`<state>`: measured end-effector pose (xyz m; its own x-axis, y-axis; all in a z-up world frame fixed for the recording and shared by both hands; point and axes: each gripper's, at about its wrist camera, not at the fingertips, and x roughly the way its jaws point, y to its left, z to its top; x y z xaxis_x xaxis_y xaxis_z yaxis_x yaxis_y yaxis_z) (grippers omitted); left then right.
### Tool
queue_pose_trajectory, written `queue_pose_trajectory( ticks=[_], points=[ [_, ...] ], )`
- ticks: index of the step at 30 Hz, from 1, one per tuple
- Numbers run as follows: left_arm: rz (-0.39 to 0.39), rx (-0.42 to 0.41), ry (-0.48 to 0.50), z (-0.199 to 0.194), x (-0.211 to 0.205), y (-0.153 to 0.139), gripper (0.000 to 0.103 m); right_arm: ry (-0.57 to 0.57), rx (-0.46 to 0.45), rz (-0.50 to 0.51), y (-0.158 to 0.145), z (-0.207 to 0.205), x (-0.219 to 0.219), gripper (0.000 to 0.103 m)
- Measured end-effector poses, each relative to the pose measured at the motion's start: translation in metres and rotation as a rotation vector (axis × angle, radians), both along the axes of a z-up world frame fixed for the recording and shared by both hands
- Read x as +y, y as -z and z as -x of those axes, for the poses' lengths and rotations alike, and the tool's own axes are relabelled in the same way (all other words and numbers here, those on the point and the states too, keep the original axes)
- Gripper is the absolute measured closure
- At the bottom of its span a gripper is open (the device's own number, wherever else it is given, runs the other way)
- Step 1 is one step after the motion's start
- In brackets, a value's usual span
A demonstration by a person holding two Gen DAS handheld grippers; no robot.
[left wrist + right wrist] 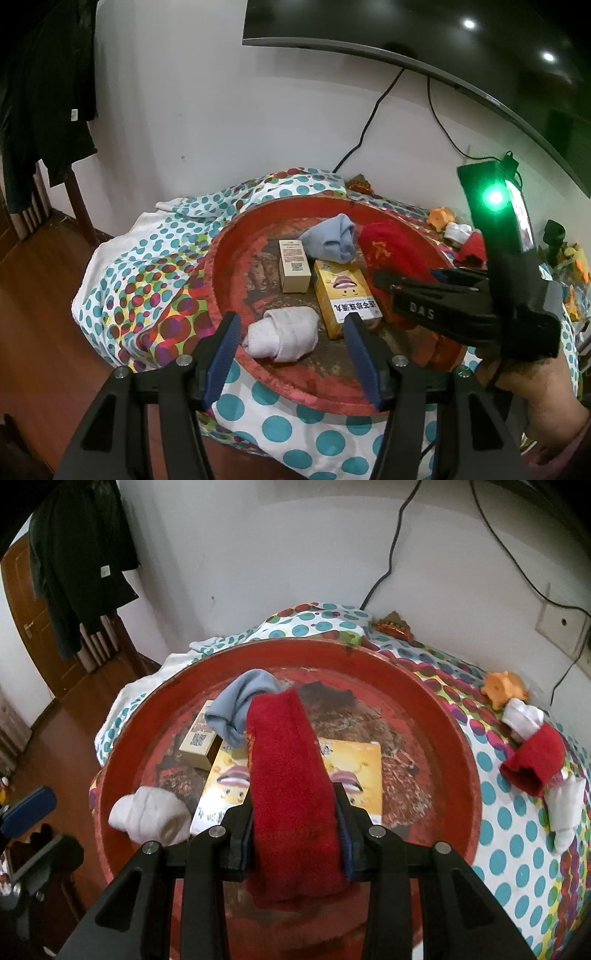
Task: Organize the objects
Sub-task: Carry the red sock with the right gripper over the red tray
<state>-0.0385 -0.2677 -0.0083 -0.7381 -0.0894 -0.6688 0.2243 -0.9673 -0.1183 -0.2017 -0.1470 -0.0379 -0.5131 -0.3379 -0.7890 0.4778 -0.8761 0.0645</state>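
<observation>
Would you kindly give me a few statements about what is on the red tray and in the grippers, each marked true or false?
1. The right gripper is shut on a red sock. True.
2. The left gripper holds the white sock. False: it is open and holds nothing.
3. The yellow box lies inside the red tray. True.
4. The light blue sock lies on the spotted cloth outside the tray. False: it lies in the tray.
</observation>
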Motion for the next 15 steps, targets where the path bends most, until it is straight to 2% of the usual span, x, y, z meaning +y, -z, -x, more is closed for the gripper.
queue_pose_trajectory(
  ticks=[6, 13, 15],
  points=[
    [0.022, -0.002, -0.006, 0.0003, -0.0014, 0.0003, 0.044, 0.008, 0.000, -0.034, 0.0066, 0.0107, -0.0076, 0.067],
    [-0.019, -0.008, -0.010, 0.0015, -0.0054, 0.0026, 0.044, -0.004, 0.023, -0.066, 0.0083, 0.0114, -0.0111, 0.066],
    [-0.008, -0.013, -0.010, 0.0022, -0.0035, 0.0031, 0.044, -0.007, 0.027, -0.065, 0.0073, 0.0103, -0.0109, 0.059]
  ],
)
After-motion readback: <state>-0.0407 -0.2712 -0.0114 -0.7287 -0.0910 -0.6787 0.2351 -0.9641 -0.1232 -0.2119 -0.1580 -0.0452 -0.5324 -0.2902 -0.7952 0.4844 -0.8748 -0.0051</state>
